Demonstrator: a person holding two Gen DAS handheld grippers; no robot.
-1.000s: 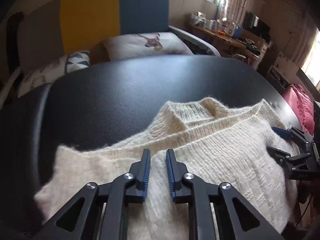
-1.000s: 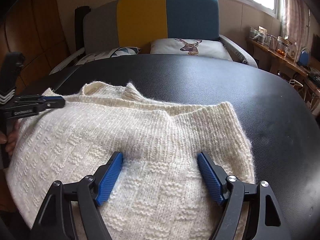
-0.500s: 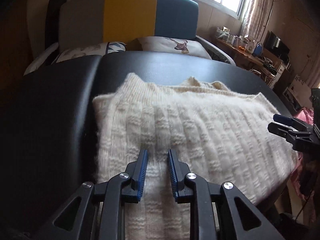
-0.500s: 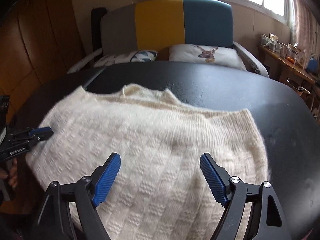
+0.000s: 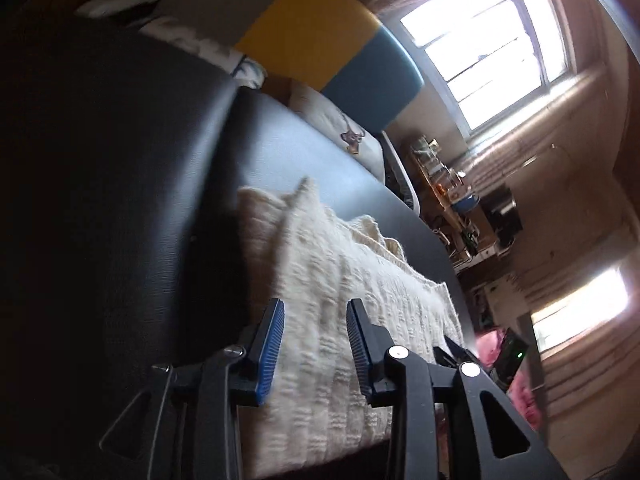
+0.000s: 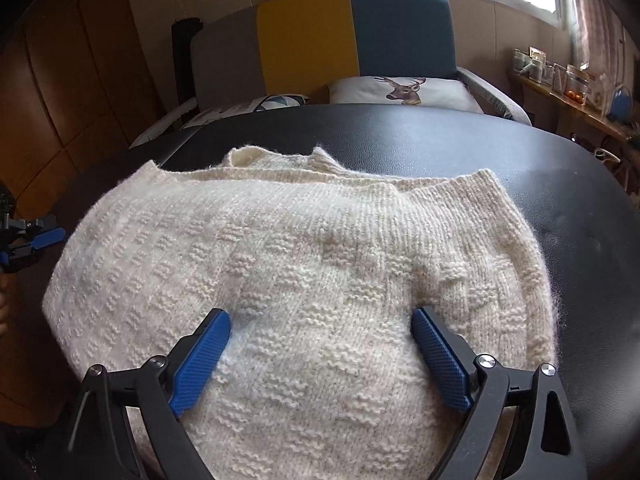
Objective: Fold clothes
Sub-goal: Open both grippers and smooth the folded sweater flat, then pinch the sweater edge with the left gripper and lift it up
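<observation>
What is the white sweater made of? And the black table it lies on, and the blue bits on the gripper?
Sweater: probably wool or a wool-like yarn, with knitted ribs, blocks and fuzzy edges.
Table: looks like black leather or vinyl, with a fine grain and soft shine.
Right gripper pads: likely blue plastic or rubber, matte and finely ridged.

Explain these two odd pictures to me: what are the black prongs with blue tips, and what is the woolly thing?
No robot here: a person holds a two-finger gripper in each hand, each carrying a camera looking along its fingers. One picture is from the left gripper, tilted sideways; the other from the right gripper. Both are open and hold nothing. The woolly thing is a cream knitted sweater, folded on a black padded table. Behind stands a sofa with cushions.
</observation>
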